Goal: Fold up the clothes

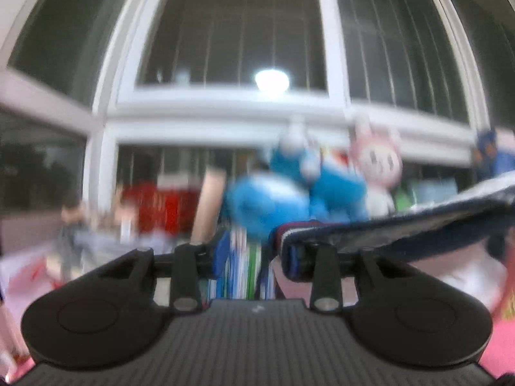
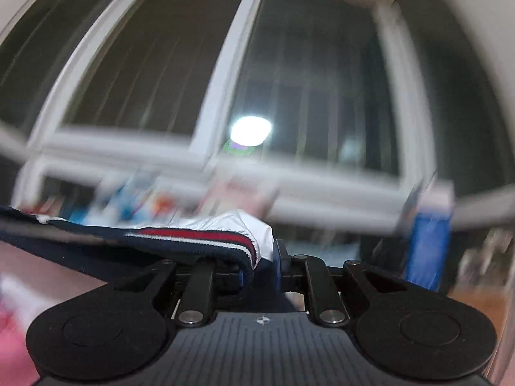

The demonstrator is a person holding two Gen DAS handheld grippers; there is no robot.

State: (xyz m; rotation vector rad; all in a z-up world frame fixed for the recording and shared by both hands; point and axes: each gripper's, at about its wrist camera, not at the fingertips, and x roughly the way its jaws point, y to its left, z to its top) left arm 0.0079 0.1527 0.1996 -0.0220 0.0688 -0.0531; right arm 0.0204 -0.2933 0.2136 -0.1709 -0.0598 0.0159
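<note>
While both views are smeared by motion blur, the following can be listed, nearest first.

Item one: my left hand-held gripper (image 1: 257, 254), pointing level. Its fingertips are hidden behind the cloth and blur. A bunched garment hem sits at the right finger (image 1: 325, 257); I cannot tell whether the pads actually press on it.

Item two: my right hand-held gripper (image 2: 257, 267), jaws drawn close together and clamped on the same garment's edge, with cloth pinched against a blue pad (image 2: 279, 262).

Item three: the garment (image 2: 193, 239), navy with a ribbed band striped red and white, and a pale silvery-white panel above the band. In the right wrist view it stretches from the jaws away to the left edge of the frame; in the left wrist view it (image 1: 402, 228) runs from the finger out to the right edge. It hangs in the air between my two hands, clear of any surface.

Item four: a pink surface (image 1: 502, 347), seen below the garment in the lower corners of both views, well apart from it.

Item five, farther off in the left wrist view: a row of upright book spines (image 1: 241, 267) in blue, white and green; blue plush toys (image 1: 273, 199); a pink-and-white rabbit plush (image 1: 376, 164) just beside them; a red box (image 1: 167, 206), too blurred to read.

Item six, farthest: a white-framed window (image 1: 225, 106) with dark panes, bearing the reflection of a round lamp (image 1: 272, 80).
</note>
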